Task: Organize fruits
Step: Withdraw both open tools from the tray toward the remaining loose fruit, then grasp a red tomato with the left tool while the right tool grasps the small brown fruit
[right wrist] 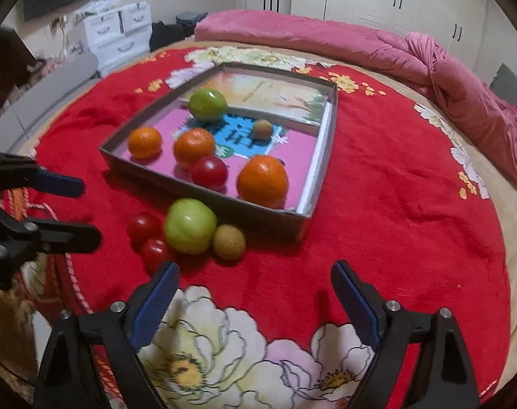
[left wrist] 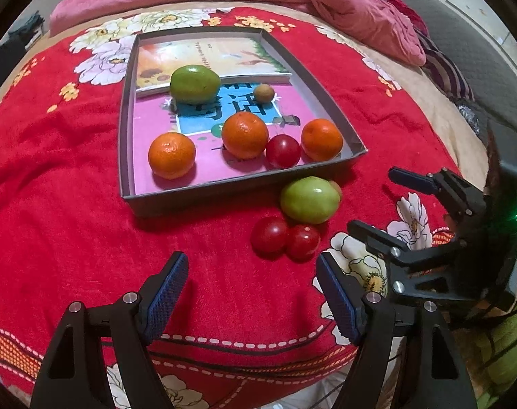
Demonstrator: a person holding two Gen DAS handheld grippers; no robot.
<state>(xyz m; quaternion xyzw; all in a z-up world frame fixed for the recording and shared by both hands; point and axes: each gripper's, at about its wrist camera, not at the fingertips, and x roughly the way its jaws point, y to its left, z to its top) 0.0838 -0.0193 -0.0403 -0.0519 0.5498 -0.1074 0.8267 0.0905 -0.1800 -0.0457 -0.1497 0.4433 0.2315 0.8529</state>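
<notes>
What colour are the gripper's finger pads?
Blue pads on black arms, clearest in the right wrist view.

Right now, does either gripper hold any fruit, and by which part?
Nothing is held. The left gripper and the right gripper are both open above the red blanket, with no fruit between their fingers.

The left gripper (left wrist: 250, 293), at the bottom of its own wrist view, has two black plastic arms with triangular cut-outs, each ending in a finger faced with a blue, finely dimpled pad (left wrist: 165, 298). Round silver screws sit on the arm joints. The right gripper (right wrist: 255, 303) is built alike: black arms, blue textured pads (right wrist: 355, 306), silver screw heads. Seen from the left wrist view at the right edge, its black body carries a small green light and dark cables trailing below.
</notes>
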